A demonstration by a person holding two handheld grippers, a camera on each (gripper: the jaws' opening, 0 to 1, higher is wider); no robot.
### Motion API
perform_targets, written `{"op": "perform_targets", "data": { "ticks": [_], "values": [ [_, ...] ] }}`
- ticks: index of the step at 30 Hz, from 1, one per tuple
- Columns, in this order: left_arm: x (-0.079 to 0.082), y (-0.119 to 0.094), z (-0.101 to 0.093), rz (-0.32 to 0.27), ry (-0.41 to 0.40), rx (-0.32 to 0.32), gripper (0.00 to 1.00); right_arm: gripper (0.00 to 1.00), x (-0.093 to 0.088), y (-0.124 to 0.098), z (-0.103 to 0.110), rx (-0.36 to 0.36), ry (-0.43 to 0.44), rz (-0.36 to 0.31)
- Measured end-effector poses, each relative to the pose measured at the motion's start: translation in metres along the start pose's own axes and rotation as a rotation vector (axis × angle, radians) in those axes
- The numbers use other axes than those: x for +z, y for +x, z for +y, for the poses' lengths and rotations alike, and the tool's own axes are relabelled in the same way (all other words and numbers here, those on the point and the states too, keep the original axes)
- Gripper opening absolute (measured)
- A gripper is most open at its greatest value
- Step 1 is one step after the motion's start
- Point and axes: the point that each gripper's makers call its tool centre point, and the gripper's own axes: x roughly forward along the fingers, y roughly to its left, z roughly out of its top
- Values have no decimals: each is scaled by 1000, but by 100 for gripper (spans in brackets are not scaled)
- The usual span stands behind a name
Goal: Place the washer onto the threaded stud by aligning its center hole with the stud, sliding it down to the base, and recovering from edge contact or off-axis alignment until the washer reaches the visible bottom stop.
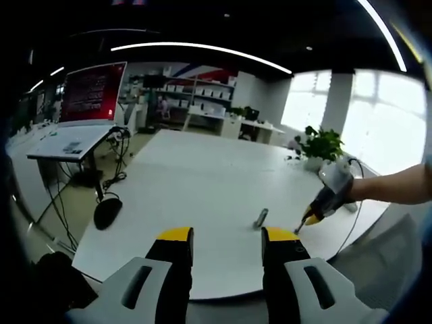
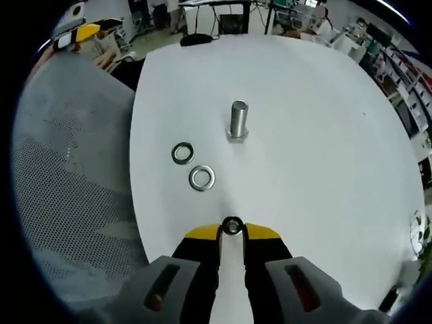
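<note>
A short metal threaded stud stands upright on its hex base on the white table. Two loose washers lie flat to its near left. My right gripper is shut on a third washer, held between the yellow tips well short of the stud. In the left gripper view the stud is small, and the right gripper, held by a person's arm, hovers just right of it. My left gripper hangs open over the table's near edge with nothing in it.
A grey mesh chair back runs along the table's left edge in the right gripper view. A potted plant stands at the far right corner. A desk with a red screen and cables stand beyond the table.
</note>
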Motion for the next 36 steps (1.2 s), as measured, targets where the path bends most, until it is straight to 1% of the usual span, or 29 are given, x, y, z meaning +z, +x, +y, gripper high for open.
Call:
{"op": "perform_targets", "data": {
  "ticks": [3,9,11,13,15,16,17,18,19,20,21,22,23,24,25,26,27,29,30,32,33,35,36],
  "values": [
    [0,0,-1,0,1,-1,38,14,-8,11,-1,-8,-15,43],
    [0,0,0,2,1,-2,38,13,-16,29,-1,-10,-46,98],
    [0,0,0,1,-1,0,38,14,-20,34,-2,-13,-54,119],
    [0,0,0,2,-3,0,38,20,-19,32,-4,-24,-62,116],
    [-1,0,-1,6,-1,-4,38,23,-18,28,-5,-28,-51,108],
    [-1,0,-1,7,-1,-5,38,24,-15,24,-4,-31,-42,94],
    [-1,0,-1,7,0,-8,38,24,-10,17,-1,-34,-27,59],
    [-1,0,-1,7,0,-9,38,24,-9,15,0,-33,-23,52],
    [0,1,-2,6,2,-14,38,24,-2,3,3,-37,8,0],
    [0,1,-2,6,3,-15,38,25,2,-5,4,-40,27,-28],
    [-1,2,-2,13,4,-16,39,25,8,-17,6,-46,58,-77],
    [-3,3,-3,27,12,-25,40,25,12,-27,8,-49,83,-114],
    [-8,4,-6,58,9,-40,41,25,17,-39,9,-62,116,-165],
    [-9,5,-7,64,13,-45,41,25,20,-47,10,-67,132,-204],
    [-8,5,-7,59,22,-51,41,25,21,-59,14,-66,179,-248],
    [-7,5,-8,53,25,-54,41,25,22,-67,17,-63,205,-275],
    [-6,5,-9,47,24,-57,41,25,25,-78,23,-55,241,-328],
    [-3,4,-11,28,8,-74,39,25,28,-94,30,-52,292,-393],
    [-2,3,-11,23,0,-80,39,25,29,-105,33,-62,322,-438],
    [-1,4,-14,17,14,-89,39,25,26,-122,39,-87,336,-477],
    [-1,4,-14,16,20,-92,39,25,26,-125,40,-93,336,-481],
    [0,4,-15,10,26,-98,39,25,23,-141,44,-132,348,-514],
    [1,4,-17,4,27,-108,39,25,22,-149,47,-147,368,-538]
  ]
}}
